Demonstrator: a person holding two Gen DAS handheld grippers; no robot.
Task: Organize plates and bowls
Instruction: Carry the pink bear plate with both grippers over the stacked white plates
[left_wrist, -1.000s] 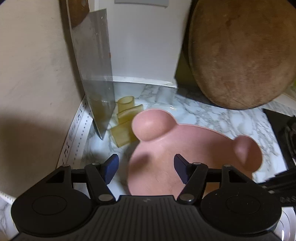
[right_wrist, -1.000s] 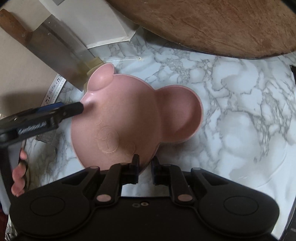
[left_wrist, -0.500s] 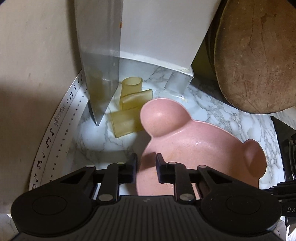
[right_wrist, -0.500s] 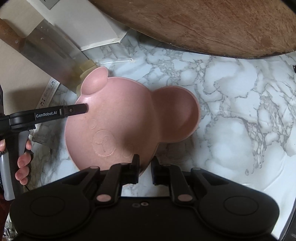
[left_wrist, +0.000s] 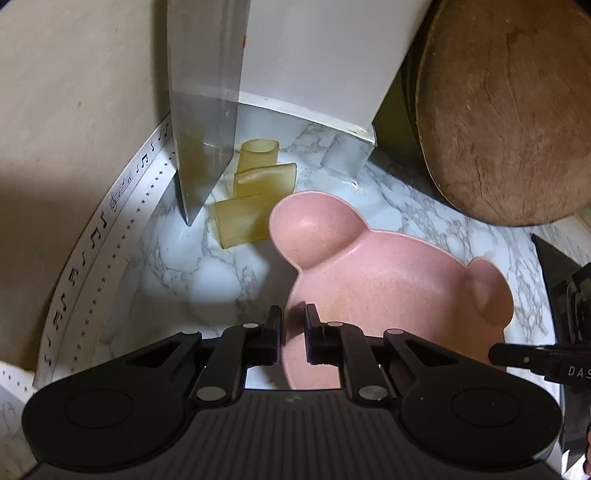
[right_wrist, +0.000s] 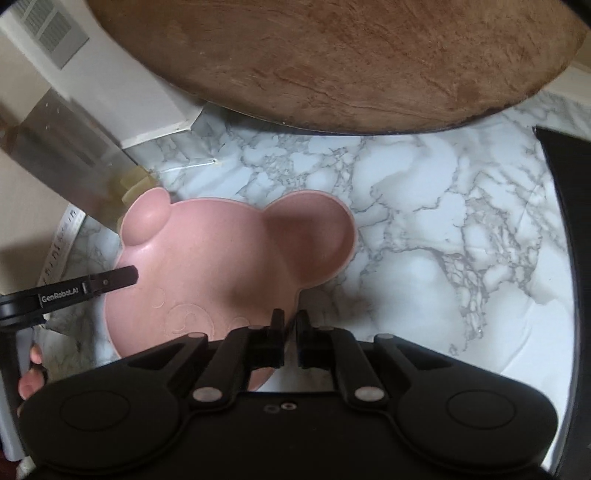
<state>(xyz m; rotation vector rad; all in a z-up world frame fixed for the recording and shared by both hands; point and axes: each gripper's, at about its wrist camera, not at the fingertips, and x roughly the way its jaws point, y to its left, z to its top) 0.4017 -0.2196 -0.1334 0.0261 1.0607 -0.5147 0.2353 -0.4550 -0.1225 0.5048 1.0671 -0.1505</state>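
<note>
I have both grippers, left gripper (left_wrist: 292, 320) just closing, right gripper (right_wrist: 289, 325), seemingly pinching the pink bear-shaped plate (right_wrist: 221, 266) rim; next, lift level.

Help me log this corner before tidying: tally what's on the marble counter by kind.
Pink bear-shaped plate: 1
Yellowish translucent tubes: 3
Cleaver: 1
Round wooden board: 1
Total: 6
</note>
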